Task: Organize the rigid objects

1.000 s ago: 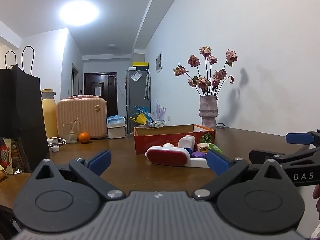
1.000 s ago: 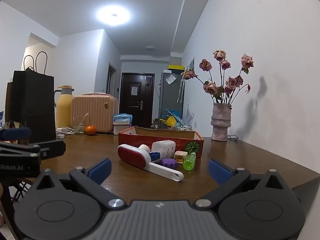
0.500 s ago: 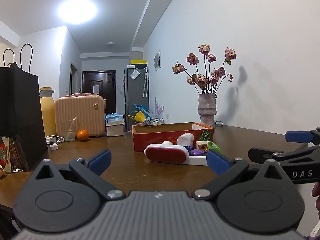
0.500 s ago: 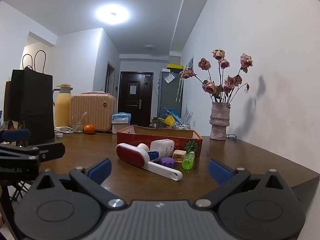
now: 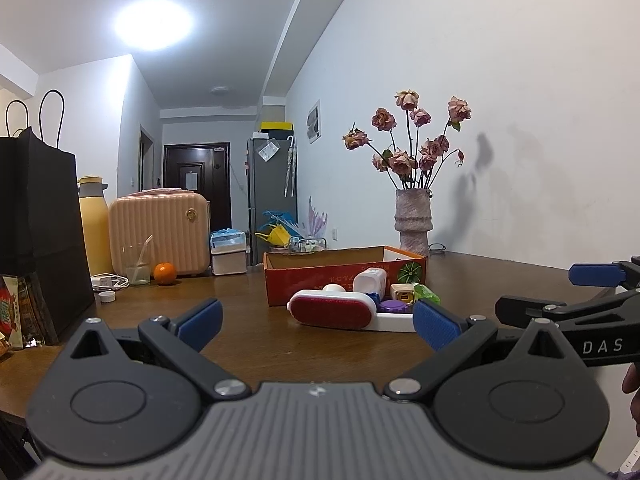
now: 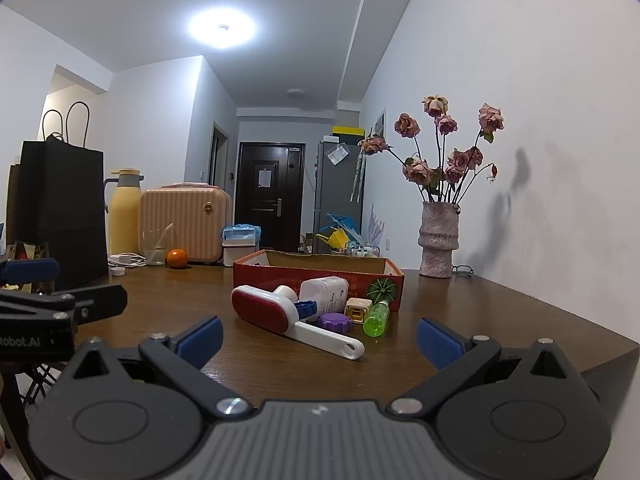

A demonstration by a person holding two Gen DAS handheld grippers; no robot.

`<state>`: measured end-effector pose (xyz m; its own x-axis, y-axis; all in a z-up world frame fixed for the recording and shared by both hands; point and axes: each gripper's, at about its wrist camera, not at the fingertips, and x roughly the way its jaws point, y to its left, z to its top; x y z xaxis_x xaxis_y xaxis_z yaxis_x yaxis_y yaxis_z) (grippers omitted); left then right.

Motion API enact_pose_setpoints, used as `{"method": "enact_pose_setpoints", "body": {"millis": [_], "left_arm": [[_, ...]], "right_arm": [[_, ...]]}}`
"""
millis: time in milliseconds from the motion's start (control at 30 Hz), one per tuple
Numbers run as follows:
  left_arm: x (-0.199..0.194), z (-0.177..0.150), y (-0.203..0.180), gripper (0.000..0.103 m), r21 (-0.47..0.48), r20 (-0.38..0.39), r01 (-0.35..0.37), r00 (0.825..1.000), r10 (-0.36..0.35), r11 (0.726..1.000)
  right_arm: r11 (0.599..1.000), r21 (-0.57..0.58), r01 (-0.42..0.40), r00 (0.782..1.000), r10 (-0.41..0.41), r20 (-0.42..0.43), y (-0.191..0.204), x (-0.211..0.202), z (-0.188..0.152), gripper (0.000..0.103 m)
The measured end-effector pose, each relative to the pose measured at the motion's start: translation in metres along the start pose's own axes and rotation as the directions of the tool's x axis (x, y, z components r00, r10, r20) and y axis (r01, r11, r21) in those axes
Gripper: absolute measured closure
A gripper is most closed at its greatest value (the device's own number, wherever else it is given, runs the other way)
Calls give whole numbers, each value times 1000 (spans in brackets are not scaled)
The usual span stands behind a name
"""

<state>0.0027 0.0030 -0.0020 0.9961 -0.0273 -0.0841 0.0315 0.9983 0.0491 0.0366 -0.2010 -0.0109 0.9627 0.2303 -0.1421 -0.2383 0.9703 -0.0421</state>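
The red and white plastic lint brush (image 6: 276,312) lies on the brown wooden table (image 6: 500,312), straight ahead of both claws, in front of the red cardboard box (image 6: 320,270). Its long white handle points toward the right claw (image 6: 318,336), which looks a bit nearer. The left claw (image 5: 316,320) and the right one are both wide open and hold nothing. Since a second ago, both have crept slightly closer.

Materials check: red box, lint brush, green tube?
Red box: looks like cardboard, printed red outside, raw brown inner walls, matte. Lint brush: glossy white plastic with a red, likely fabric, pad. Green tube: translucent plastic, light glows through it.
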Motion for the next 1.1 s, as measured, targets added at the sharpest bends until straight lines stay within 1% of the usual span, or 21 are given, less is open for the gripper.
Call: {"method": "enact_pose_setpoints", "body": {"millis": [1100], "left_arm": [[-1,-1,-2,0,6,-8,8,1000,-7,1000]], "right_arm": [[1000,7,-12,1000,12,-15,-1,3,-2,0]]}}
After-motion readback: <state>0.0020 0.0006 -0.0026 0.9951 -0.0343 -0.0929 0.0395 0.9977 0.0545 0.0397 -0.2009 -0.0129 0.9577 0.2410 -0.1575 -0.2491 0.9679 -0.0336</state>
